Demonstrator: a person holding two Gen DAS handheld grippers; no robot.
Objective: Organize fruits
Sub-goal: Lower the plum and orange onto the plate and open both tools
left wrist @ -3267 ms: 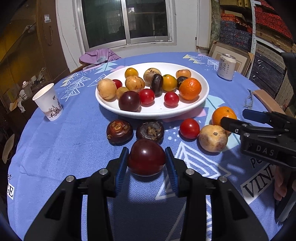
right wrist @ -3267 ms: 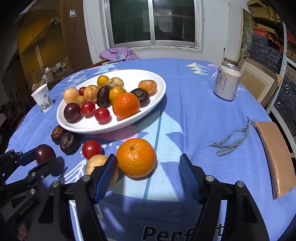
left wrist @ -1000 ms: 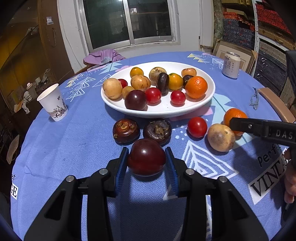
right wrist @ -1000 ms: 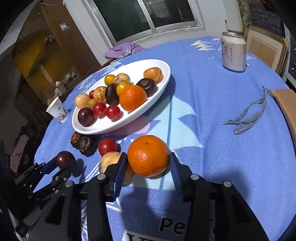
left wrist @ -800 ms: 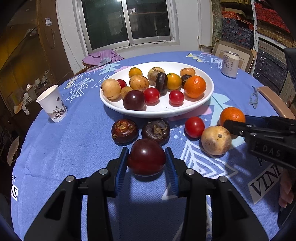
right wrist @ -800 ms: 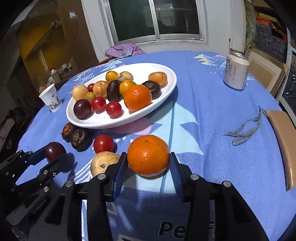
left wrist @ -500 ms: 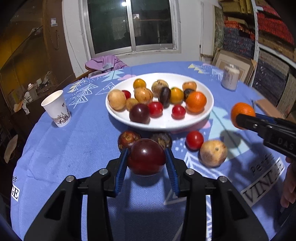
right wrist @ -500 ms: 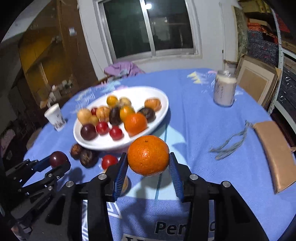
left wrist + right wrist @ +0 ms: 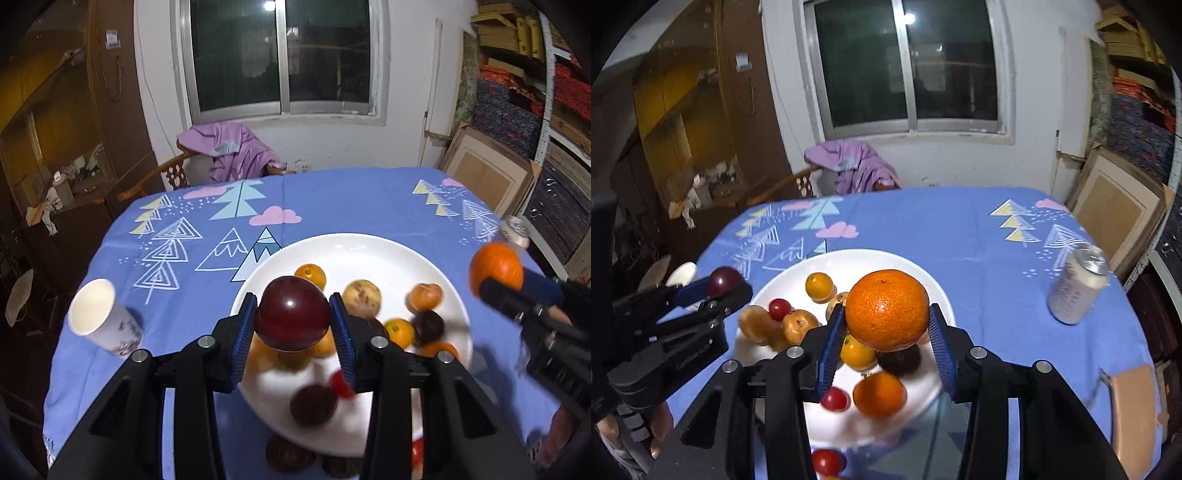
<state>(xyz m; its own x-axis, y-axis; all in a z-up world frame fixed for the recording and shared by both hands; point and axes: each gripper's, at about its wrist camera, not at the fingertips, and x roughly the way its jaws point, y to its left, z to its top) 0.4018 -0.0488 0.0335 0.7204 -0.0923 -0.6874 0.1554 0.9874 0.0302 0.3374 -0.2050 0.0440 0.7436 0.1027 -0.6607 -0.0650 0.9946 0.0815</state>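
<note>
a: dark red, glossy and round, the plum [image 9: 291, 319] sits clamped between the blue ribbed pads [image 9: 244, 338] of the left gripper [image 9: 293, 336]. the pads press its two sides, so the opening is narrow and filled by the fruit.

b: where is it held?

a: in the air over the near left part of the wide white ceramic plate [image 9: 369, 247], above the pale yellow fruits heaped there.

b: and the other tool?

a: the right gripper [image 9: 886, 338] holds a round, dimpled orange [image 9: 887, 310] between its blue pads [image 9: 942, 347], also pinched on both sides. in the right wrist view it hangs over the right half of the plate [image 9: 849, 260], above a smaller orange fruit [image 9: 880, 393] and a dark brown one [image 9: 899, 360].

b: what lies on the plate?

a: small yellow-orange fruits, tan ones, red cherry tomatoes [image 9: 779, 308] and dark brown ones. much of it is blurred.

b: anything off the plate?

a: a red tomato [image 9: 825, 462] on the blue printed tablecloth [image 9: 960, 229] just before the near rim, and two dark brown fruits [image 9: 290, 456] at the rim in the left wrist view. a white paper cup [image 9: 99, 321] stands tilted at the left, well apart from the plate, and a silver drink can [image 9: 1078, 284] stands at the right.

b: the two tools, how do they lie?

a: side by side, apart, each seen at the edge of the other's view.
</note>
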